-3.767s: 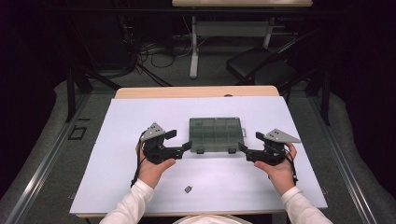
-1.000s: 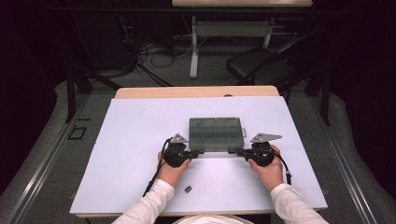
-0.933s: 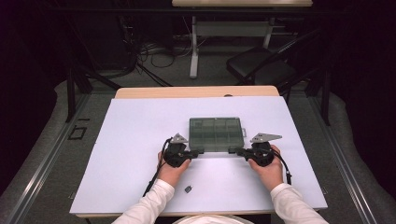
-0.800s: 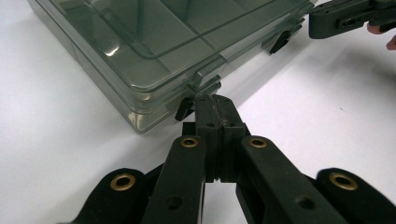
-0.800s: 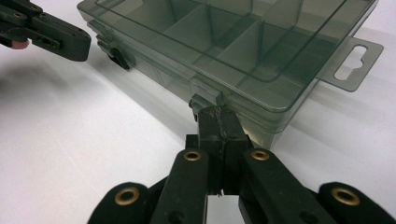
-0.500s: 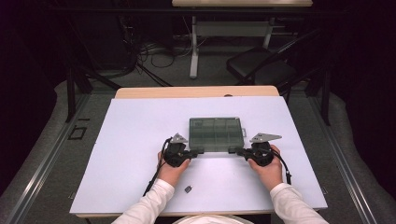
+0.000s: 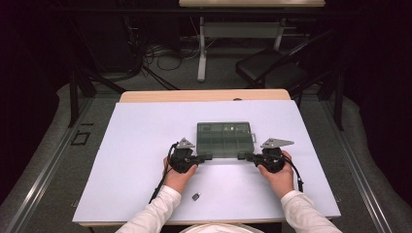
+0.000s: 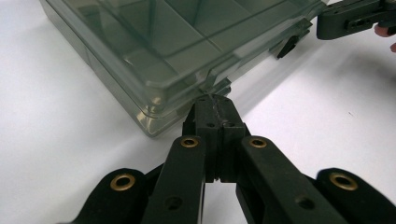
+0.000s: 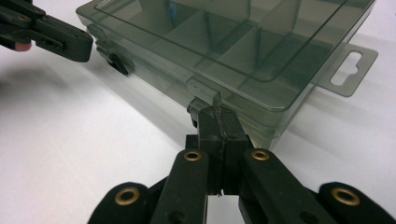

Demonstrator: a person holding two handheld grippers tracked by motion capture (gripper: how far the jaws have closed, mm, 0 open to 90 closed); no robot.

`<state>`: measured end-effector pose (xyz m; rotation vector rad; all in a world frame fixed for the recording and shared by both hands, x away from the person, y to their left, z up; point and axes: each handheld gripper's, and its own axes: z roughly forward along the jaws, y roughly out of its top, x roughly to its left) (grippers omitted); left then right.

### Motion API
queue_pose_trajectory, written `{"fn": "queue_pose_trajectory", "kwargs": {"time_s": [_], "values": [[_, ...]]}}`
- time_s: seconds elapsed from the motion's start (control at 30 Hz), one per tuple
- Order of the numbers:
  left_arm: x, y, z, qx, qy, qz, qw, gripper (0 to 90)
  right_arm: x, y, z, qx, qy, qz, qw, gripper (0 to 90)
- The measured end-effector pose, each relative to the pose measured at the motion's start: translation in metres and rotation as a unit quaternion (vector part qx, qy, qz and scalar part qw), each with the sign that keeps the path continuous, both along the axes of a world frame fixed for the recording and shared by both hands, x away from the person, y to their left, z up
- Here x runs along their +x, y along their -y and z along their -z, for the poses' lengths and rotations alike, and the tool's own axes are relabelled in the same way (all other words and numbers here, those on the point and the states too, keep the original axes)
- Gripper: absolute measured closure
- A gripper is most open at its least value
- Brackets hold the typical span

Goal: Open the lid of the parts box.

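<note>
Smoky clear plastic makes up the compartment box (image 7: 225, 140), which lies flat with its lid down on the white sheet (image 7: 131, 145) covering the tabletop (image 7: 204, 95). Dividers split the inside into several cells; in the high view a few small pale bits show in the cells along the box's far edge, too small to tell what they are, and the cells seen through the lid in both gripper views look bare.

At the box's near edge the left gripper (image 7: 201, 158) has its jaws clenched together, their tips touching the near-left latch of the box (image 8: 211, 91) just under the lid's rim. The right gripper (image 7: 247, 156) likewise has its jaws pressed together with nothing between them, their tips against the near-right latch (image 9: 203, 91). Each gripper sits in a hand, the left hand (image 7: 178, 175) and the right hand (image 7: 278, 174), both just nearer the person than the box.

The box's long axis runs left to right across the tabletop, its latches facing the person and a hang tab (image 9: 348, 70) sticking out from its right end. A small dark piece (image 7: 196, 196) lies on the sheet, nearer the person than the box and beside the left forearm.
</note>
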<state>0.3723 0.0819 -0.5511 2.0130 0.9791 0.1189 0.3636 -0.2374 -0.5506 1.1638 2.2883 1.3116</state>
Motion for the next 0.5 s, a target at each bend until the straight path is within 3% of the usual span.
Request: {"fn": "queue_pose_trajectory", "kwargs": {"time_s": [0.23,0.5], "values": [[-0.0005,-0.0042,-0.0047,-0.01,0.022,-0.014,0.9996,90.0,-0.001,0.001,-0.003,0.012,0.01,0.005,0.9999,90.0],[-0.0008,-0.0064,-0.0077,-0.013,0.034,-0.023,0.9991,90.0,-0.0009,0.0039,-0.0058,0.019,0.022,0.015,0.9995,90.0]]}}
